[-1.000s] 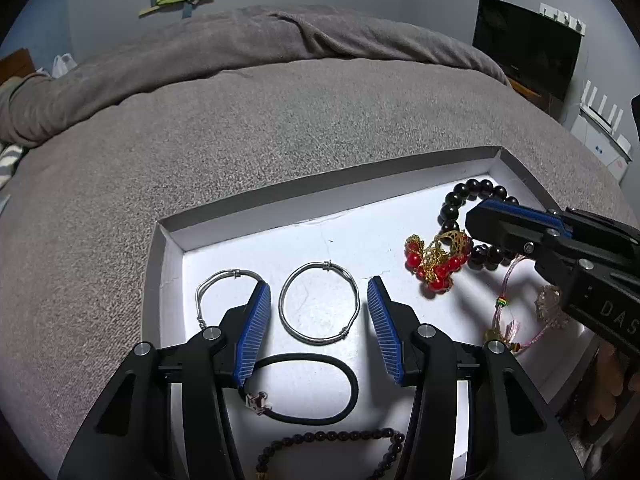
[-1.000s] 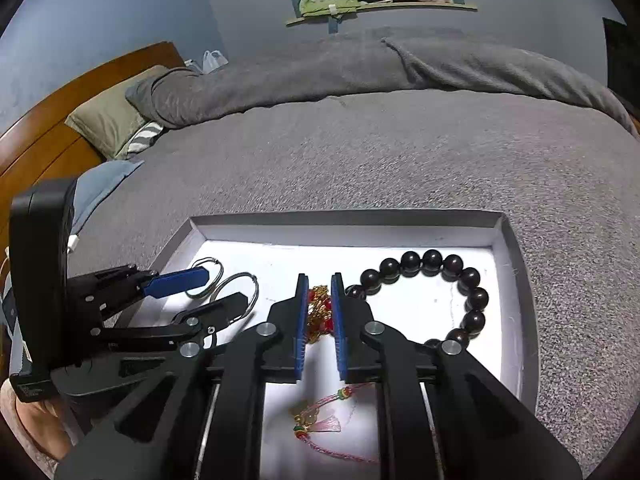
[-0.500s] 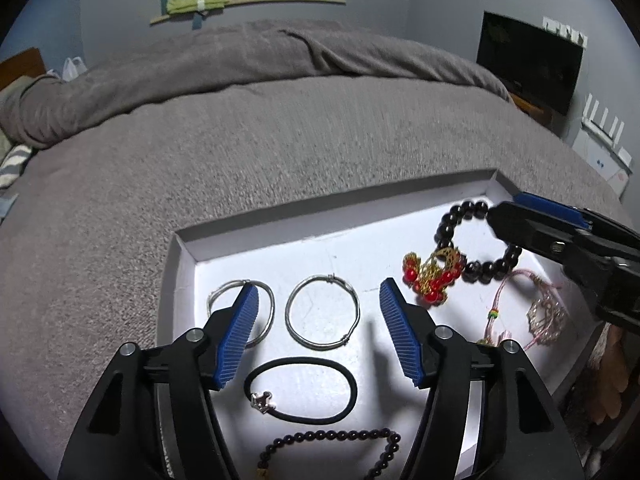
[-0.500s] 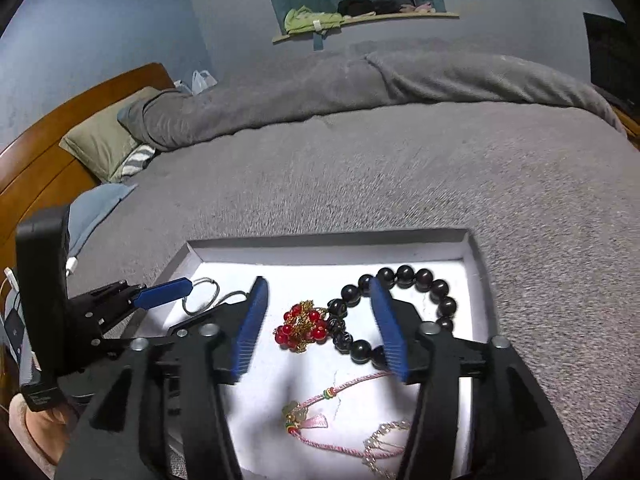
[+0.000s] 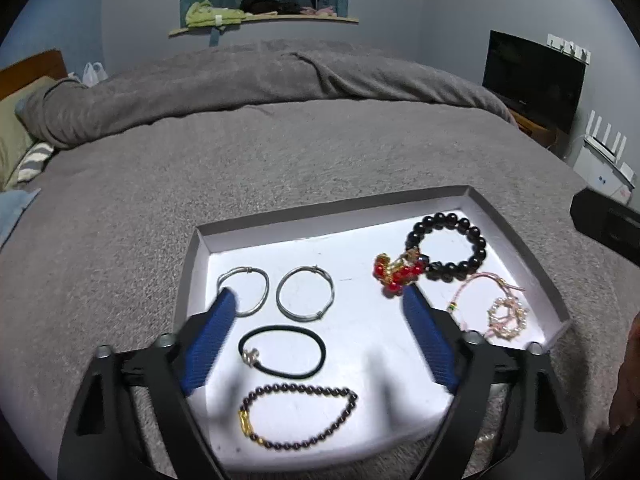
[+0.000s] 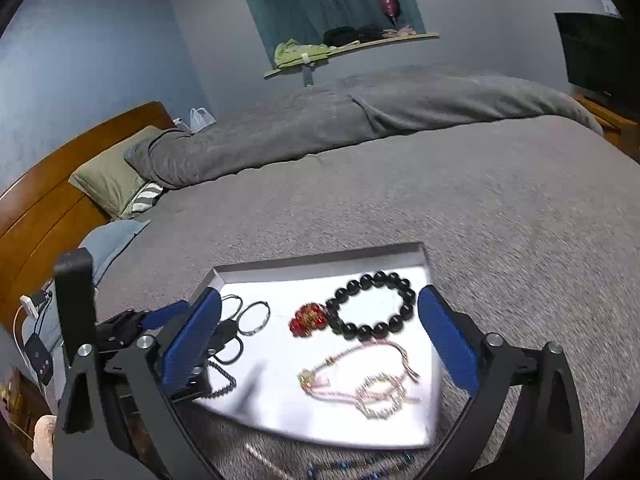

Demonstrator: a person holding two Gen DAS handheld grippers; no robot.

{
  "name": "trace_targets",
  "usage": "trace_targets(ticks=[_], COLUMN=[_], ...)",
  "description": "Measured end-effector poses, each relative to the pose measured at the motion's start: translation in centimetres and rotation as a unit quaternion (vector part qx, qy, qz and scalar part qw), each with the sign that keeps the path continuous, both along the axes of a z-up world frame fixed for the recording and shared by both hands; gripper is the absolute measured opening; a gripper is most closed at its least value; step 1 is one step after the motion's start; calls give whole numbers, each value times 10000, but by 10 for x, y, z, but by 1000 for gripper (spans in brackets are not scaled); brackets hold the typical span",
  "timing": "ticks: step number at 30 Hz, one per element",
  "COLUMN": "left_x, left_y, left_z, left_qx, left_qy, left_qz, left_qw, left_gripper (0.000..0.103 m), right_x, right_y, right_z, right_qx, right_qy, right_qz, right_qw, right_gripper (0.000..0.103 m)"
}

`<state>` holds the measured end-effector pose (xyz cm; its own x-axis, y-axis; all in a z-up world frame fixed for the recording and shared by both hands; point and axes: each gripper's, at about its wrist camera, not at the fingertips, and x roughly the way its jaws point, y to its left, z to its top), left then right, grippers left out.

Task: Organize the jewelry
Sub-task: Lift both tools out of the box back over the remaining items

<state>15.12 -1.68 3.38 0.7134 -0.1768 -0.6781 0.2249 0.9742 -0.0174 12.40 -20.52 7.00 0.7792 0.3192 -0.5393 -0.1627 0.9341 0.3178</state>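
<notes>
White shallow cardboard tray point(image 5: 516, 240) on grey bed holds jewelry. My left gripper point(image 5: 316, 336) and right gripper point(image 6: 320, 344) both spread wide, empty. Red-gold bead charm point(image 6: 306, 319) touches black bead bracelet point(image 6: 372, 306) near far right corner; I'd separate them gently.

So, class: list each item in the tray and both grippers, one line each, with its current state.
Left gripper: open, empty.
Right gripper: open, empty.
Tray: open-topped, on the bed.
Two silver bangles: flat, side by side.
Black bead bracelet: flat, touching red charm.
Hair tie: flat, loose.
Pink cord bracelet: lying loose.
</notes>
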Motion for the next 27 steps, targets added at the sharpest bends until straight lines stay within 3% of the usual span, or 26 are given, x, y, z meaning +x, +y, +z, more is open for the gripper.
trace_targets(ticks=[10,27], left_x=[-49,-108], left_y=[10,-6], left_z=[1,-16], left_qx=[-165,-12], left_qy=[-108,-81], left_qz=[374,67], left_qw=[9991,9999], left_gripper=[92,92], right_x=[-37,-85], right_y=[-20,-52], right_z=[-11,-34], right_qx=[84,-301], right_qy=[86,14], right_qz=[-207,-491], right_qw=[9997,9983], right_gripper=[97,98])
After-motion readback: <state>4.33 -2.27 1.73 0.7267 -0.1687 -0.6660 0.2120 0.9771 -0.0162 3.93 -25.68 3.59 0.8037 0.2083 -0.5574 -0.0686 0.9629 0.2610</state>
